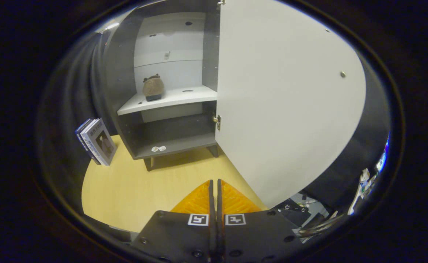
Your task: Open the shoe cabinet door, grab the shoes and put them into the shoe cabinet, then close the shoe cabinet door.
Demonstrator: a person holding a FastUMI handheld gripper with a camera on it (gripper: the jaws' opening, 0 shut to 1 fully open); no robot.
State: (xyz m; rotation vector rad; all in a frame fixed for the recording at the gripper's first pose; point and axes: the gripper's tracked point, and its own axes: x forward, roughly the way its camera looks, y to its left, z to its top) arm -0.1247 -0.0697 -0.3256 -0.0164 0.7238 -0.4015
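The shoe cabinet (126, 73) stands on the wooden table, well beyond my fingers, with dark grey walls and a white shelf (170, 98). Its white door (283, 102) is swung wide open toward me on the right, with a small knob (342, 74) near its far edge and a brass hinge (217, 120) at the cabinet side. A brown shoe (153, 87) sits on the white shelf inside, toe pointing out. My gripper (214, 182) is shut with nothing between its fingers, held low over the table, just left of the door's lower edge.
Two books (97, 140) lean upright on the table left of the cabinet. A small white scrap (158, 148) lies on the cabinet's bottom shelf. Cluttered gear (305, 212) shows below the door at the right. Bare table (126, 190) stretches ahead of my fingers.
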